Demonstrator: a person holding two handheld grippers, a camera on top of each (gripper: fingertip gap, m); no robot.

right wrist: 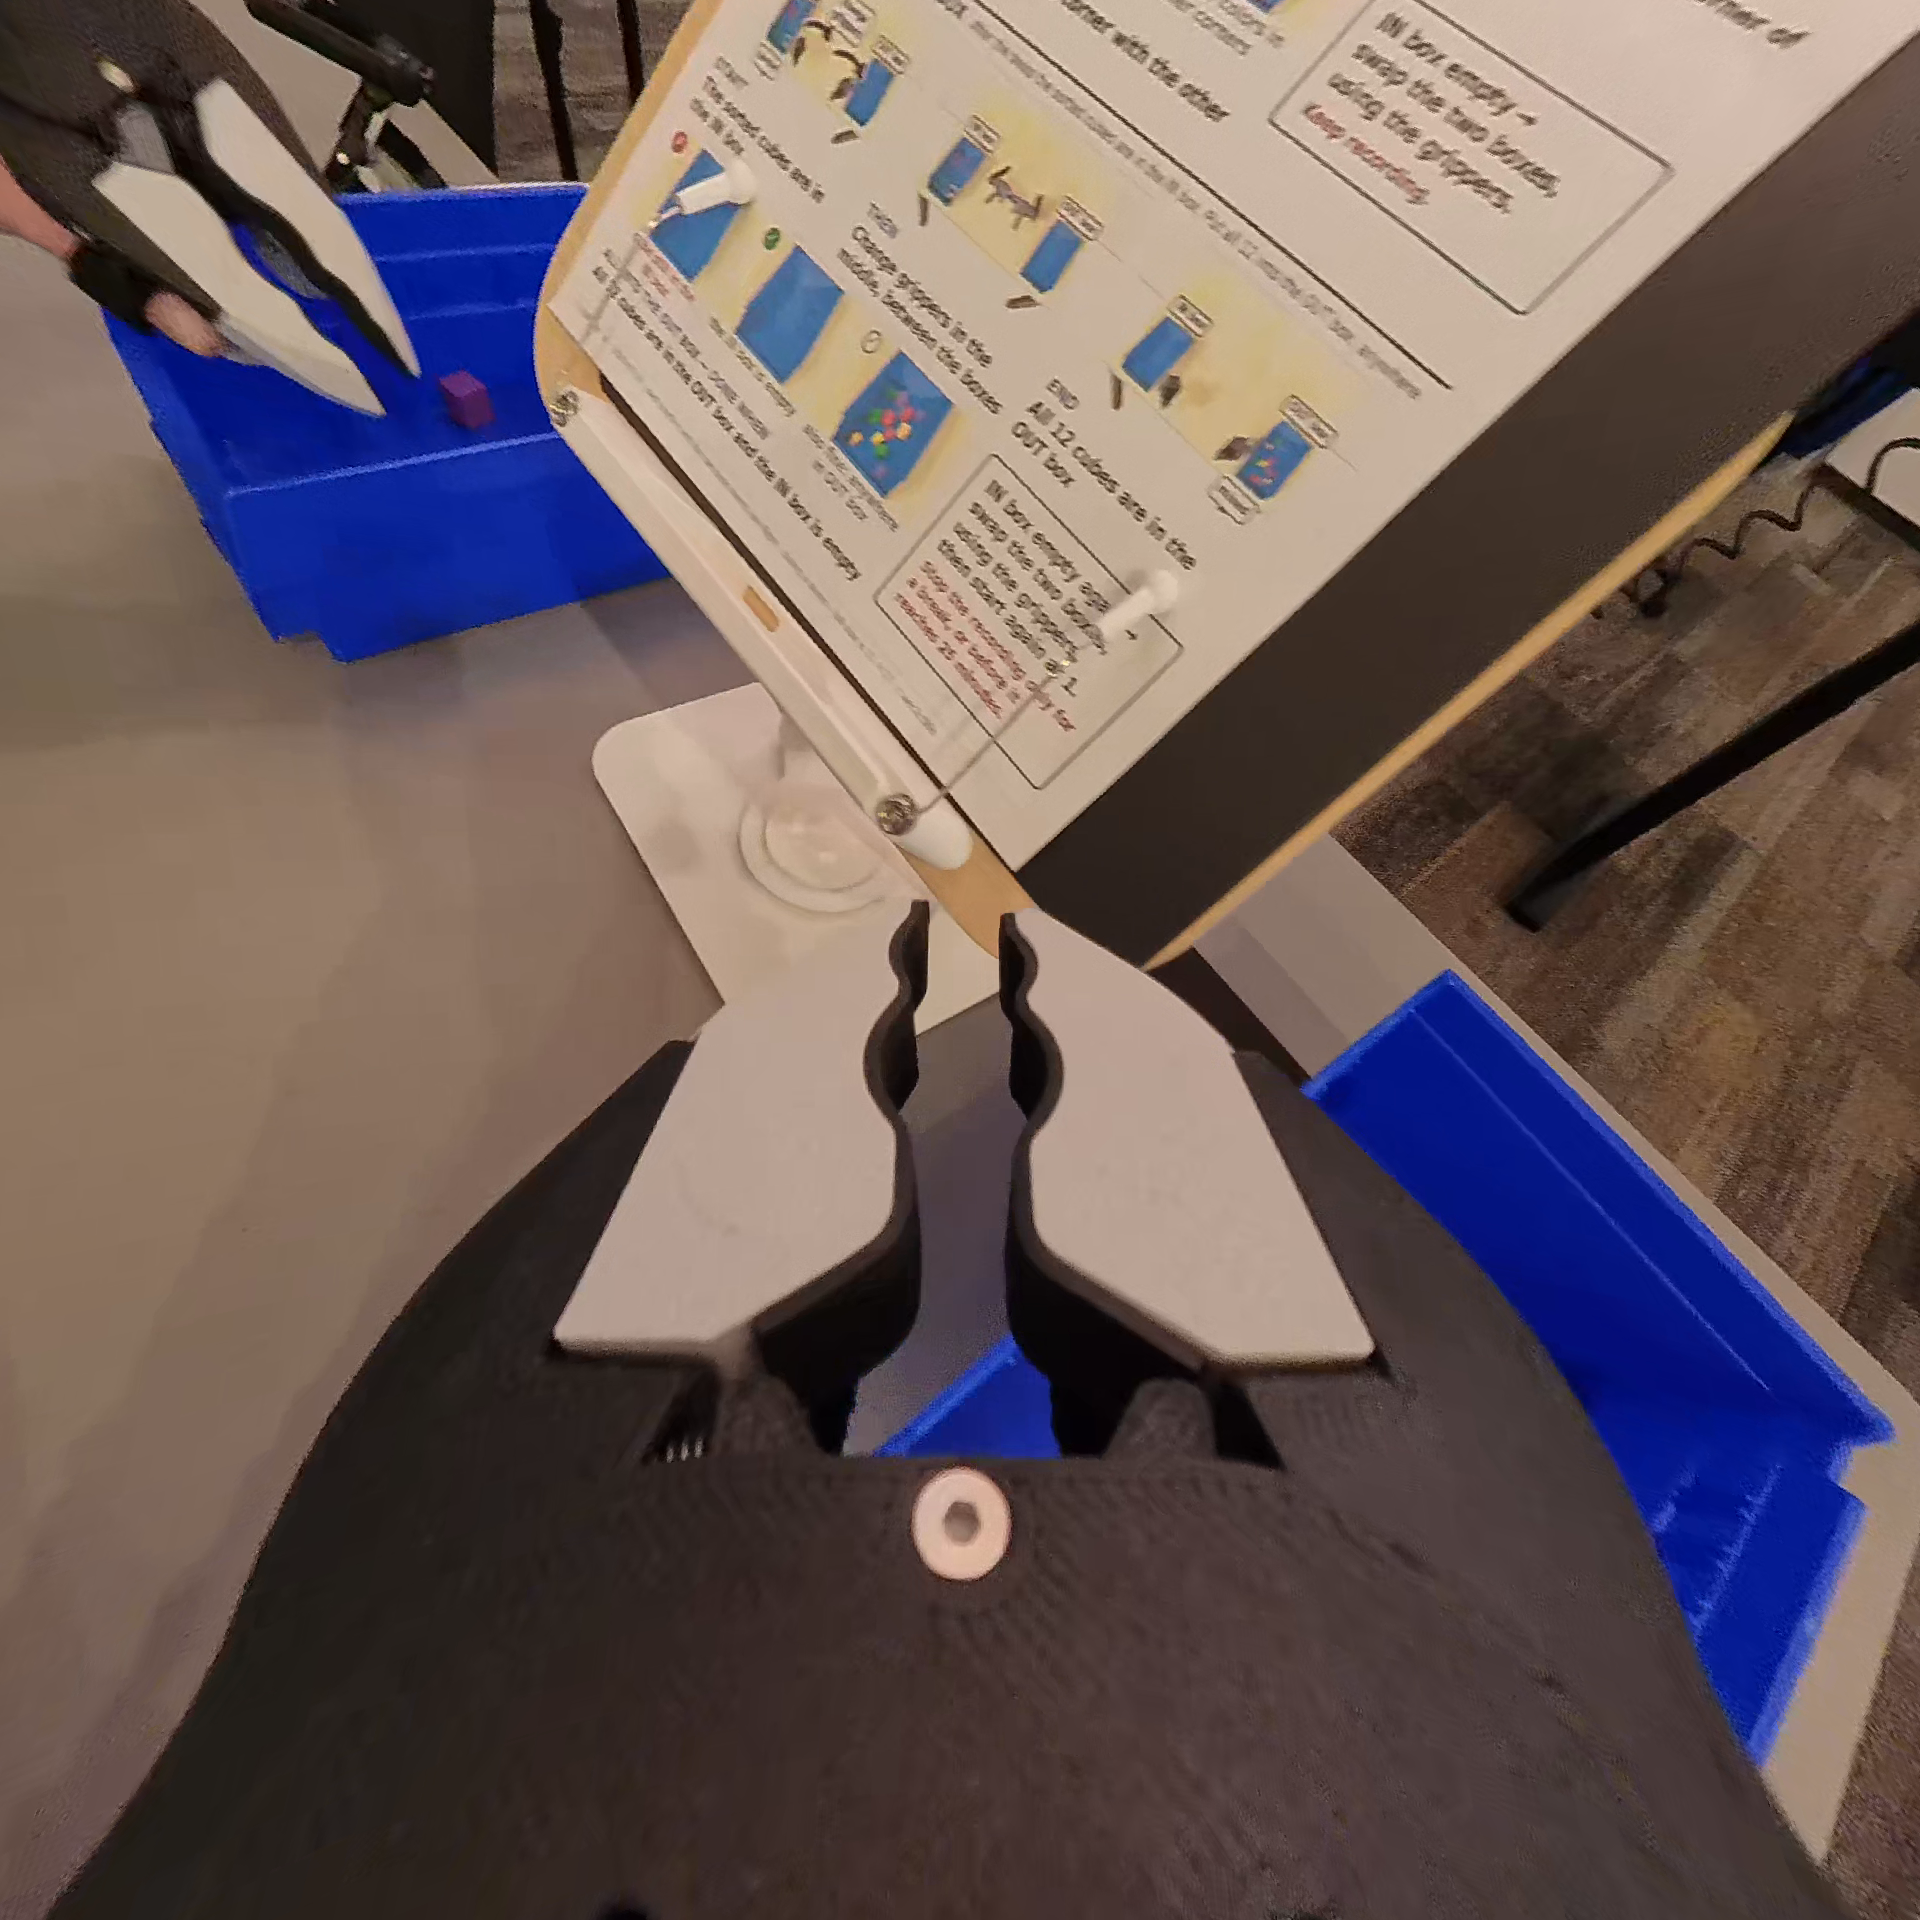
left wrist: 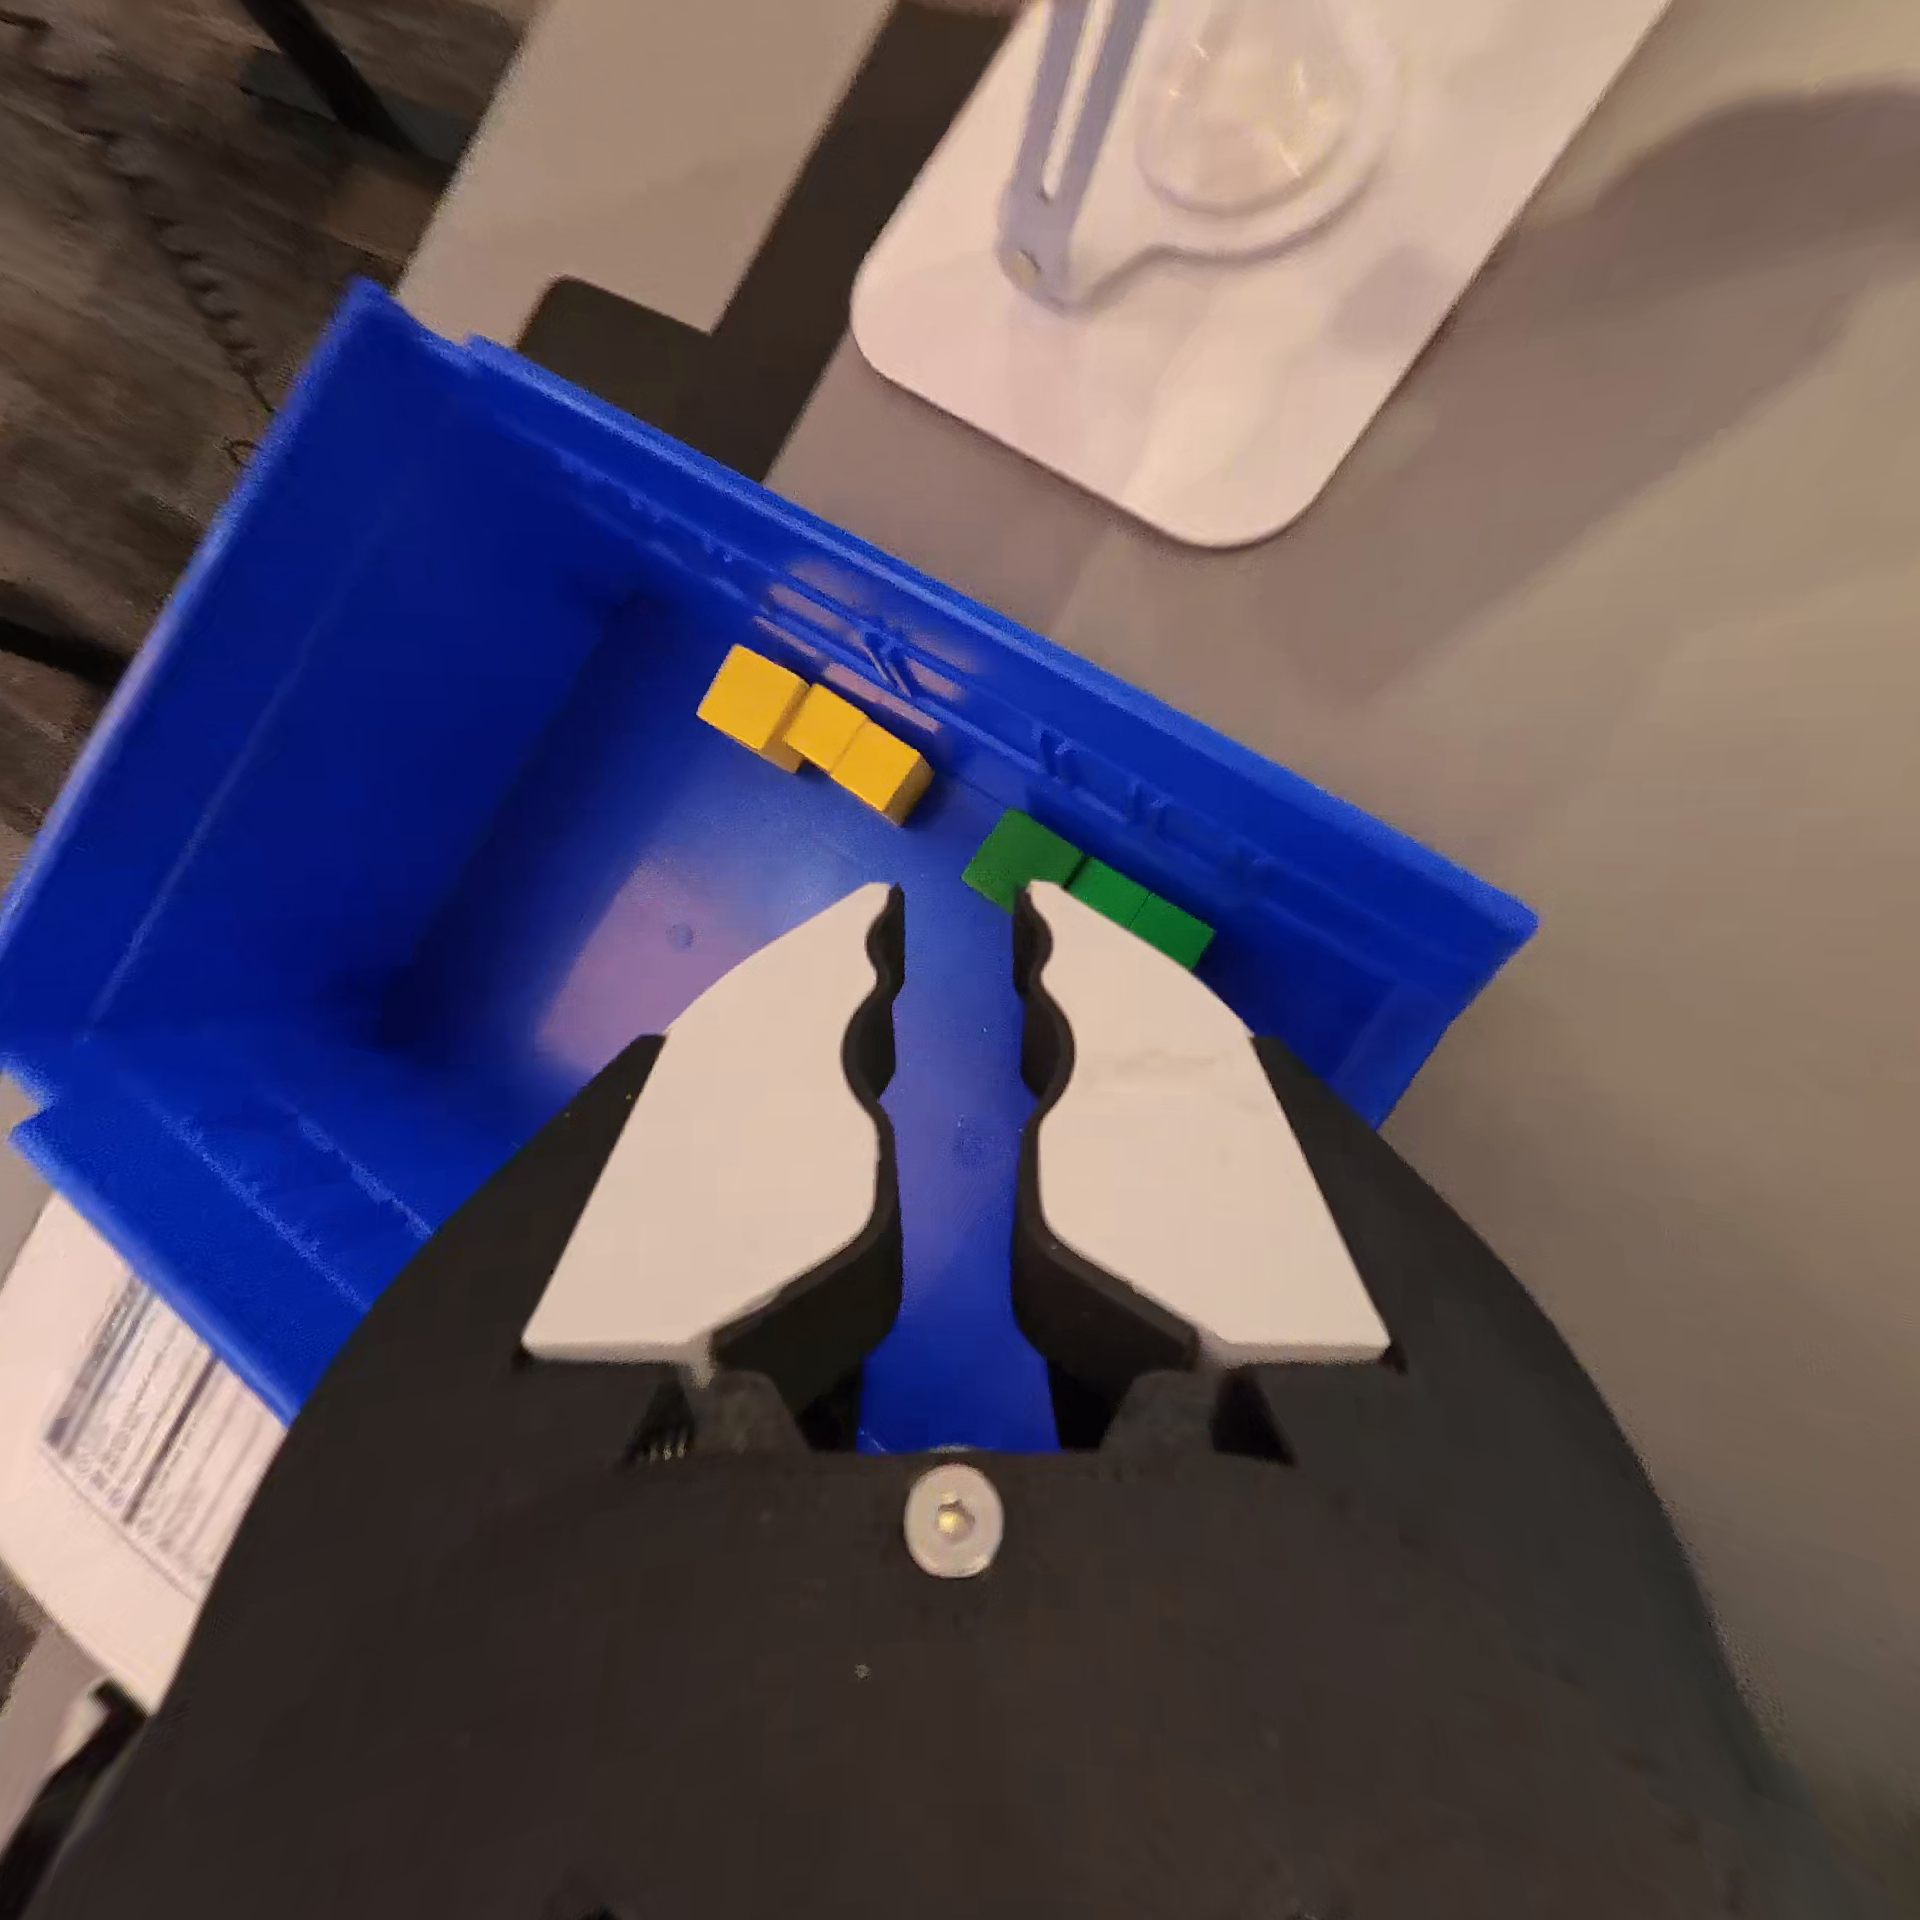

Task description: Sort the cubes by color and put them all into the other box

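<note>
Left wrist view: the left gripper (left wrist: 954,899), jaws narrowly apart and empty, hangs over the blue box (left wrist: 343,727) holding three yellow cubes (left wrist: 816,736) at 11 o'clock and three green cubes (left wrist: 1091,883) at 1 o'clock; judged light, rigid, smooth-faced, best pinched across opposite flat sides.

A grey table (right wrist: 260,935) carries everything. A white stand base (right wrist: 686,790) sits on it near the far edge. One blue box (right wrist: 416,540) stands to the left of that base, another blue box (right wrist: 1621,1299) to its right, nearer the table's edge.
</note>
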